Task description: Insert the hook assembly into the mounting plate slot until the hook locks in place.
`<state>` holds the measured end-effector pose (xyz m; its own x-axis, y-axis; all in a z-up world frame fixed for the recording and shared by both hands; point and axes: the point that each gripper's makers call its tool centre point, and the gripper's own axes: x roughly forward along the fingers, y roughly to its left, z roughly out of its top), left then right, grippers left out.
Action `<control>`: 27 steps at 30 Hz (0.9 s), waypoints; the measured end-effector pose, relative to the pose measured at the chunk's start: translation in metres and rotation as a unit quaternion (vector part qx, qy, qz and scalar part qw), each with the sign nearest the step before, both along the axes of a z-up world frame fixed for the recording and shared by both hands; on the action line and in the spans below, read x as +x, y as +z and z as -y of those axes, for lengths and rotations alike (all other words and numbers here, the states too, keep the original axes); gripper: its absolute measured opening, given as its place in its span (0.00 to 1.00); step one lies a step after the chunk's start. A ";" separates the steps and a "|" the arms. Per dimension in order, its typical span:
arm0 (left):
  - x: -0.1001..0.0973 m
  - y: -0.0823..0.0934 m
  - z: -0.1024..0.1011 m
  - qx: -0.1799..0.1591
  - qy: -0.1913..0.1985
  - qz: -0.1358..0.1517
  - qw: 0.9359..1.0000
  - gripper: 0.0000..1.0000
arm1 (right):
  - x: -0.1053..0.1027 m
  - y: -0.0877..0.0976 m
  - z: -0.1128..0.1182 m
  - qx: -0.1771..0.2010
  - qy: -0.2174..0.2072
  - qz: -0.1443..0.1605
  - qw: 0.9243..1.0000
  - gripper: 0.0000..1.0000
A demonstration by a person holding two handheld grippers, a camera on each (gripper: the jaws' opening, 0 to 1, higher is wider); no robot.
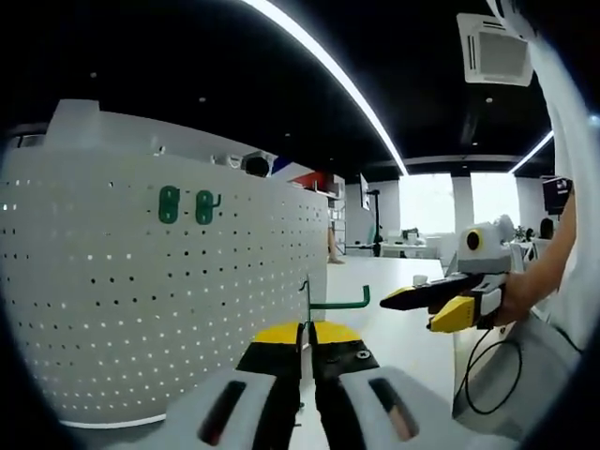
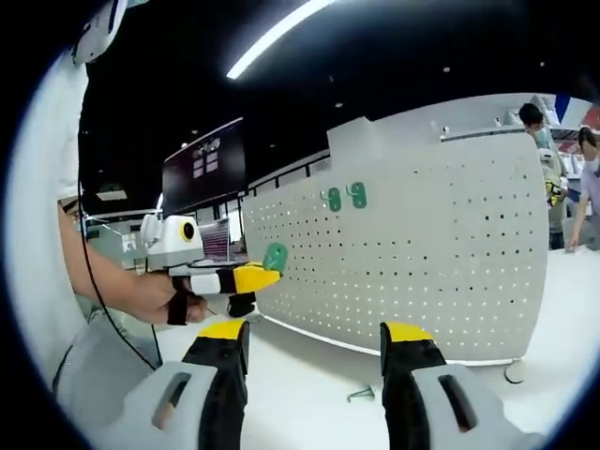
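My left gripper is shut on a green hook assembly, whose wire arm sticks out to the right above the jaws. In the right gripper view the same gripper holds the hook's green back plate just short of the white perforated mounting board. The board also spans the left of the left gripper view. Two green hooks hang high on it. My right gripper stands open with nothing between its jaws; seen from the left gripper, it hangs in the air to the right.
A loose green hook lies on the white table in front of the board. A person's arm and a black cable are close by. People stand beyond the board's right end.
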<state>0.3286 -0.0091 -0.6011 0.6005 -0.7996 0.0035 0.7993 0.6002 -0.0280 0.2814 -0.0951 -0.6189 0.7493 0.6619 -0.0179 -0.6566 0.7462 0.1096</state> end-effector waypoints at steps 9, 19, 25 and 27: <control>0.000 0.001 0.002 -0.002 -0.001 0.000 1.000 0.03 | -0.004 0.015 -0.014 0.067 0.022 -0.015 0.997 0.42; -0.001 0.003 0.003 -0.003 -0.002 0.001 1.000 0.03 | -0.006 0.021 -0.023 0.093 0.034 -0.025 0.995 0.36; -0.002 0.005 0.005 -0.004 -0.002 0.002 1.000 0.03 | 0.000 0.028 -0.029 0.108 0.036 -0.020 0.993 0.32; -0.002 0.005 0.005 -0.005 -0.002 0.003 1.000 0.03 | 0.002 0.030 -0.033 0.107 0.037 -0.017 0.993 0.30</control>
<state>0.3268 -0.0145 -0.5957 0.5971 -0.8021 0.0144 0.8020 0.5965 -0.0296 0.2834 -0.0621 -0.5887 0.7004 0.7059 0.1053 -0.7016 0.6538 0.2834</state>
